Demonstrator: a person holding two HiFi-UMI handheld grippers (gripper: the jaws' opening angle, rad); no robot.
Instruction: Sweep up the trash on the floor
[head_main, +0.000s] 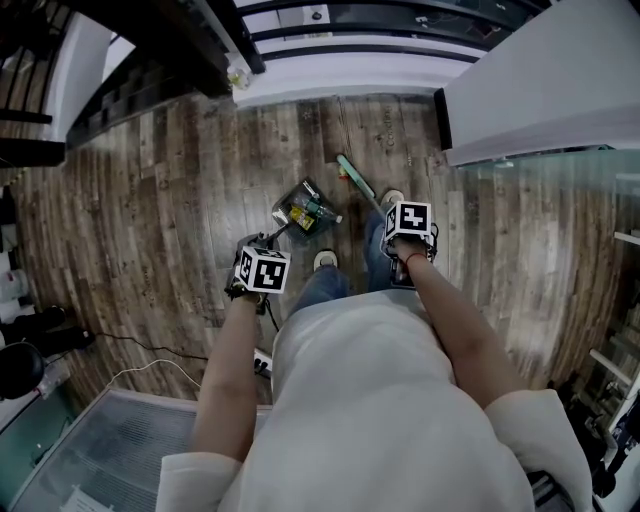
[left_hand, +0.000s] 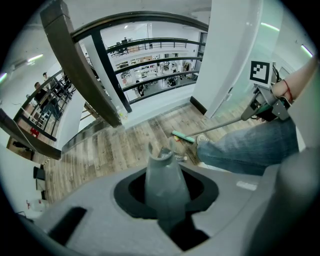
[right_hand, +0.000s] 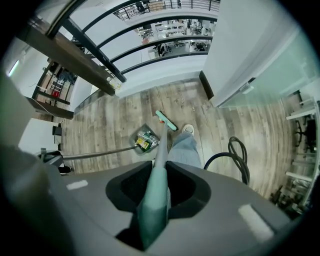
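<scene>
Step in hand: we judge the sweep is nearly finished, with broom and pan both in use and most of the litter gathered.
Trash (head_main: 305, 211): wrappers, yellow and green, lie inside the dustpan (right_hand: 144, 131) on the wooden floor (head_main: 150, 200), ahead of our shoes. A small orange scrap seems to sit beside the broom head (head_main: 356, 178), though it is too small for us to be sure.
Left gripper (head_main: 260, 274): its jaws are clamped on the grey dustpan handle (left_hand: 164, 182), which slopes away to the pan.
Right gripper (head_main: 406, 236): its jaws are closed round the teal broom grip (right_hand: 154, 200).
Broom head: on the floor just far-right of the pan, near it but apart.
Arms: both forearms reach down and forward, the left nearer us, the right farther out.
Next move: we would draw the broom head left and near toward the pan mouth, keeping the pan flat on the floor.
</scene>
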